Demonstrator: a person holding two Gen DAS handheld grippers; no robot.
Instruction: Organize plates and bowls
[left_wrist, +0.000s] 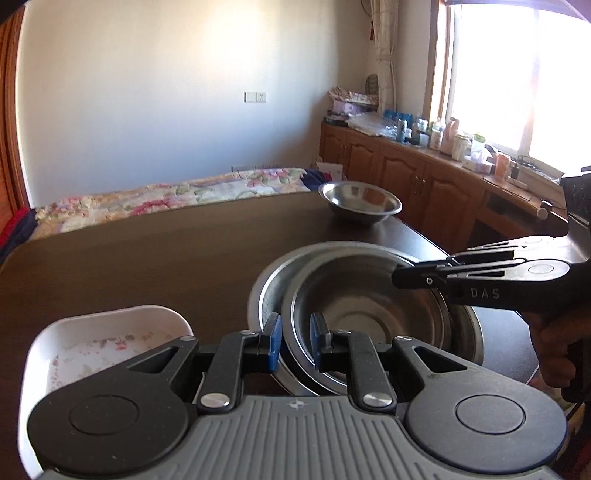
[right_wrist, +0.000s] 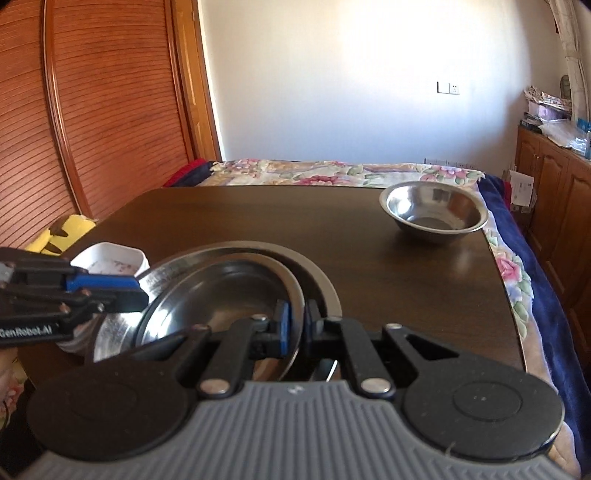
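Note:
Two steel bowls are nested on the dark table (left_wrist: 147, 258). The inner bowl (left_wrist: 369, 306) (right_wrist: 221, 291) lies off-centre inside the larger outer bowl (left_wrist: 267, 284) (right_wrist: 321, 280). My left gripper (left_wrist: 295, 339) is shut on the inner bowl's near rim and shows at the left of the right wrist view (right_wrist: 142, 291). My right gripper (right_wrist: 297, 321) pinches the opposite rim and comes in from the right in the left wrist view (left_wrist: 397, 277). A smaller steel bowl (left_wrist: 360, 203) (right_wrist: 436, 210) stands alone near the far right corner. A white square dish (left_wrist: 92, 343) (right_wrist: 110, 262) with a floral print sits just left of the nested bowls.
A bed with a flowered quilt (left_wrist: 166, 195) runs along the table's far edge. Wooden cabinets (left_wrist: 424, 181) with clutter on top line the right wall under a window. A person's hand (left_wrist: 554, 343) holds the right gripper. A yellow item (right_wrist: 70, 229) lies off the table's left side.

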